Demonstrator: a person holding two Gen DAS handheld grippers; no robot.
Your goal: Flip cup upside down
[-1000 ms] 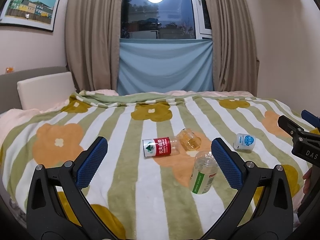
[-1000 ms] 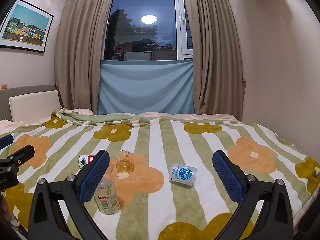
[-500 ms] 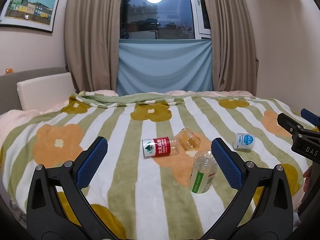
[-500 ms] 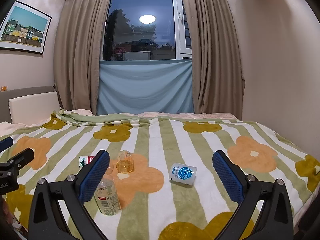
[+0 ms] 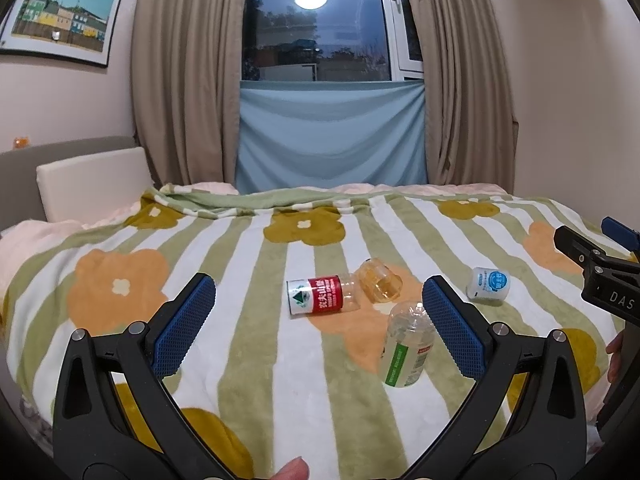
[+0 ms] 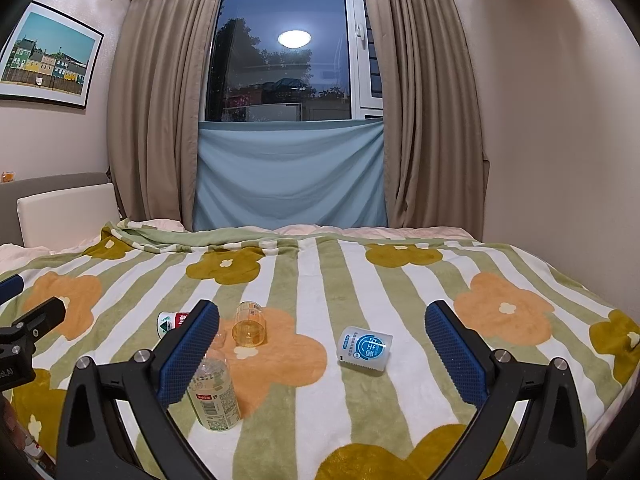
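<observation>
Curtained night window [image 6: 286, 54] behind bed [image 6: 400, 280]

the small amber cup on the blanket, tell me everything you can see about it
The amber cup is small, see-through and looks like plastic, with faint print on its wall. In the right wrist view it looks about upright, mouth up; in the left wrist view it leans, so its exact tilt is unclear. It rests on an orange flower of the striped blanket, beside the neck of the red-labelled bottle. Neither gripper touches it.
</observation>
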